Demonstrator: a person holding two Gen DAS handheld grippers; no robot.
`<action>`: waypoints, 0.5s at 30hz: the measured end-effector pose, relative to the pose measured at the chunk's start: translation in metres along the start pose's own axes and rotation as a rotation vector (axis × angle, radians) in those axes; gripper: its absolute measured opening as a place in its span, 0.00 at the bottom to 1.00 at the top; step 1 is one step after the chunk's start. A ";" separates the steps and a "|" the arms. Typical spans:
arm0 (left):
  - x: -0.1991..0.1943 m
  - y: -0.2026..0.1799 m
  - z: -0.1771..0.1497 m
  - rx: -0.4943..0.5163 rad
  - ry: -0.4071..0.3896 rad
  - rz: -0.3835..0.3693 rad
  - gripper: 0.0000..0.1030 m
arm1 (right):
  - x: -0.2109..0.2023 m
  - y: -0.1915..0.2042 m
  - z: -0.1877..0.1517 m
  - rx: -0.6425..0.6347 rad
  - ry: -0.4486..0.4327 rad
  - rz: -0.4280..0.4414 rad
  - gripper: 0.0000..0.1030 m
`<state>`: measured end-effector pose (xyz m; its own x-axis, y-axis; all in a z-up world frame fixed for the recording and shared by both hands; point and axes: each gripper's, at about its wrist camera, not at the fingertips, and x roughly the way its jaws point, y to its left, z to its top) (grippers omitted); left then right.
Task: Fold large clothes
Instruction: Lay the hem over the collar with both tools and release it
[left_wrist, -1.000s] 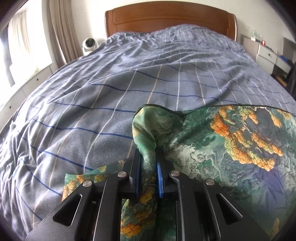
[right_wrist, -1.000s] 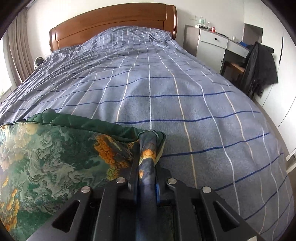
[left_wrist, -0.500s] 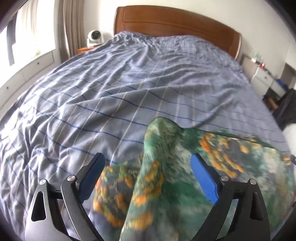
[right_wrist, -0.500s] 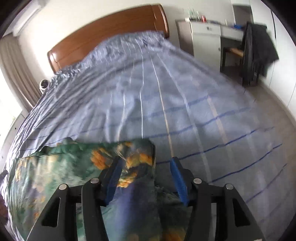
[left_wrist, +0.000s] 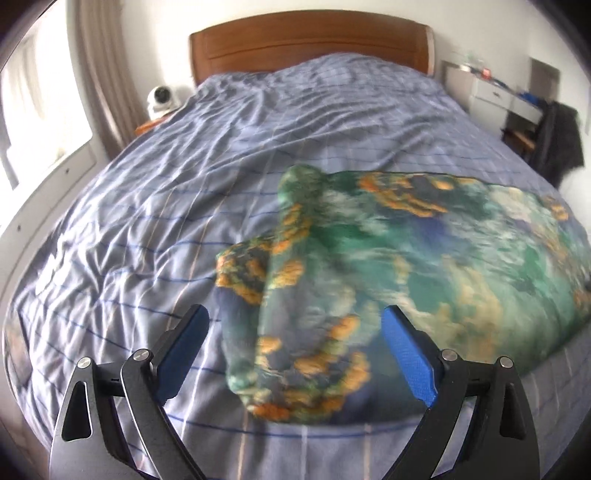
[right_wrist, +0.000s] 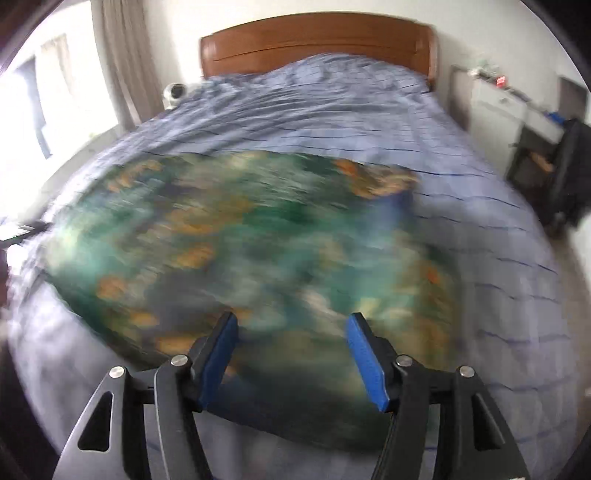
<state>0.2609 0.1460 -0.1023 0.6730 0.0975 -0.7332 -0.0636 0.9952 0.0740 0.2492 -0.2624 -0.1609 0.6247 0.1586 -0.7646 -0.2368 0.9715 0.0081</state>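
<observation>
Garment (left_wrist: 388, 251) in green, blue and orange print lies released on the bed's checked blue cover (left_wrist: 155, 206), ahead of both grippers.

Left gripper (left_wrist: 295, 350) is spread wide, its blue pads (left_wrist: 184, 347) clear of the cloth; the left jaws have just been opening, and a folded lobe of the garment sits on the cover between and just beyond the fingers, with the rest stretching off to the gripper's right. Right gripper (right_wrist: 291, 354) stands partly spread, jaws having just been opening further; the garment (right_wrist: 236, 236) shows blurred between and beyond its pads (right_wrist: 369, 365), untouched by them, spreading mostly to that gripper's left. Far ahead of both, a wooden headboard (left_wrist: 310, 40) closes the bed, and a dark jacket (left_wrist: 557, 144) hangs far right.
</observation>
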 end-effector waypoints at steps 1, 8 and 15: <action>-0.005 -0.008 0.002 0.019 -0.007 -0.013 0.92 | -0.006 -0.008 -0.007 0.019 -0.026 -0.055 0.61; 0.012 -0.102 0.055 0.119 -0.002 -0.204 0.95 | -0.067 -0.009 -0.028 0.183 -0.168 -0.052 0.61; 0.077 -0.165 0.117 0.112 0.056 -0.196 0.95 | -0.092 0.031 -0.054 0.233 -0.188 0.118 0.61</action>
<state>0.4090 -0.0114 -0.0917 0.6222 -0.0946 -0.7771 0.1484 0.9889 -0.0016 0.1447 -0.2560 -0.1250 0.7344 0.2812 -0.6177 -0.1527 0.9552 0.2533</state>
